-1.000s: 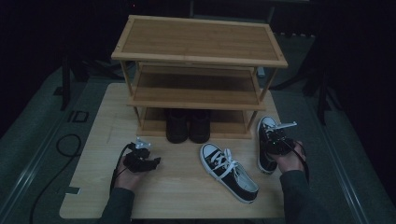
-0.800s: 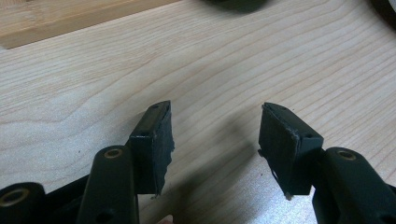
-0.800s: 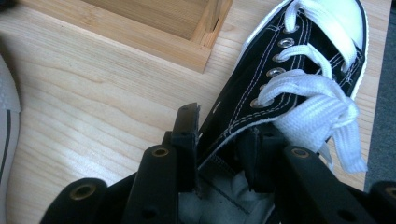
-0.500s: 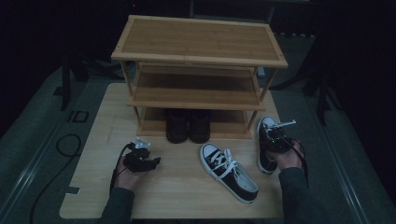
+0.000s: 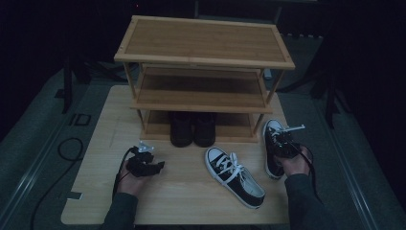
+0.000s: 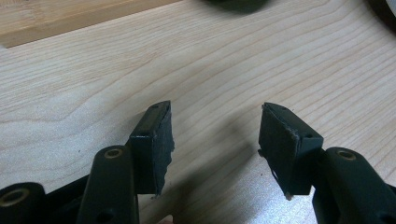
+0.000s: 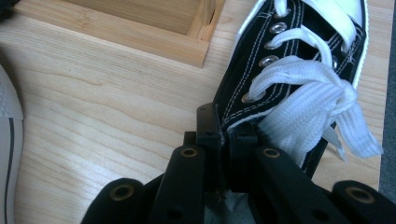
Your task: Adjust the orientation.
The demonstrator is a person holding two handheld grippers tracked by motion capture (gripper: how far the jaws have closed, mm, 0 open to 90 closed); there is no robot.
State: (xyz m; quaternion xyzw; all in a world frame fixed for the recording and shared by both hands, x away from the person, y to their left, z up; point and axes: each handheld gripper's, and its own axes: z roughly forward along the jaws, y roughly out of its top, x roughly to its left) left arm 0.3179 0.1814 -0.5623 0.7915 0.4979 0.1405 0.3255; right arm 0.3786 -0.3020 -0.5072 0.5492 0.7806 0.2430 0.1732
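A black-and-white sneaker (image 5: 272, 136) (image 7: 289, 70) lies at the table's right edge beside the shoe rack's (image 5: 203, 62) front right leg (image 7: 205, 32). My right gripper (image 5: 286, 143) (image 7: 225, 136) is shut on the inner side wall of its opening, next to the white laces. Its twin sneaker (image 5: 234, 177) lies loose in the middle of the table, toe towards the rack. My left gripper (image 5: 147, 165) (image 6: 215, 140) hovers low over bare wood at the left, open, nothing between its pads (image 6: 154, 140).
A pair of black boots (image 5: 194, 128) stands on the rack's bottom shelf. The middle and top shelves carry nothing. The table's (image 5: 95, 191) right edge runs close by the held sneaker. The twin sneaker's white toe (image 7: 7, 116) shows left of my right gripper.
The right gripper has shifted very slightly at the sneaker by the rack leg. The left gripper and the middle sneaker have stayed put.
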